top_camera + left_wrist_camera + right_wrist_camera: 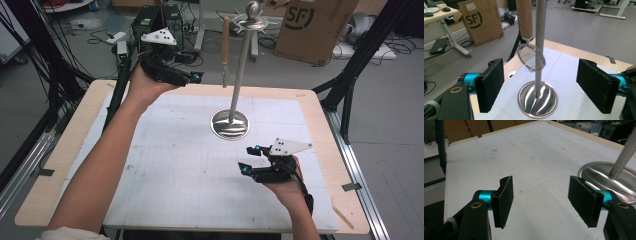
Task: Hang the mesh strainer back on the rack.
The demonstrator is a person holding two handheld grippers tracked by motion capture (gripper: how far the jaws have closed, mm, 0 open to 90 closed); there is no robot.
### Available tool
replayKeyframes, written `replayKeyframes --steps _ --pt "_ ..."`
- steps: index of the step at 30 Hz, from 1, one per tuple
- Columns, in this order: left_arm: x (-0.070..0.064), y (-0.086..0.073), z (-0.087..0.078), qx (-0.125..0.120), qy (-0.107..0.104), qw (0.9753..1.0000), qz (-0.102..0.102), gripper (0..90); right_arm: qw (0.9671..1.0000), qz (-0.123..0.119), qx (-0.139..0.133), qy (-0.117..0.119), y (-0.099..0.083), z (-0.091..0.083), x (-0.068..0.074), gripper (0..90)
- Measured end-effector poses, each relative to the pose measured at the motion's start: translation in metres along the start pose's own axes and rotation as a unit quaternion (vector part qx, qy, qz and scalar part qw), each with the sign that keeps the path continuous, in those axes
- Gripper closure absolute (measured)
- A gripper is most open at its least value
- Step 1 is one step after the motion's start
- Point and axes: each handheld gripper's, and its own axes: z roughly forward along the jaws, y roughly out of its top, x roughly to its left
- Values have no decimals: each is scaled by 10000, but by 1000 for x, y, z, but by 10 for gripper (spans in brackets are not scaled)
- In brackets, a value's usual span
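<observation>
At the left of the high view, the left gripper [192, 76] is hovering raised above the far left part of the table [320, 125], its jaws spread wide and holding nothing, and it is pointing toward the whisk [225, 50] hanging from the metal stand [239, 75]. In the left gripper view the whisk [525, 27] is hanging just beside the stand's pole [540, 42], between the two open jaws but farther off, with its wire loop [531, 58] lying around or right against the pole; I cannot tell which. The whisk is likely to be light, with a stiff wooden handle that offers a dry, sure hold, while the thin wire looks springy and slick, so the handle is the better place to pinch it. It is hanging freely and will probably swing if nudged. The stand's round base [230, 125] is sitting on the white mat [175, 165]. To the right, the right gripper [248, 160] is waiting low over the mat near the base, jaws spread apart and empty.
</observation>
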Motion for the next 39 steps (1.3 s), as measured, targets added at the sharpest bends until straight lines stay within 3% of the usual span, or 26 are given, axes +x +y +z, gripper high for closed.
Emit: replayKeyframes --steps 18,23,39 --pt "-15 -44 -25 -157 29 9998 -142 216 10000 72 -6 -11 -1 0 -3 365" --pt "-19 -53 -32 -123 90 9999 -63 214 10000 58 -3 -37 0 0 -3 365" --pt "-30 -86 -43 -125 -147 9997 -125 193 10000 39 -11 -41 0 2 -4 366"
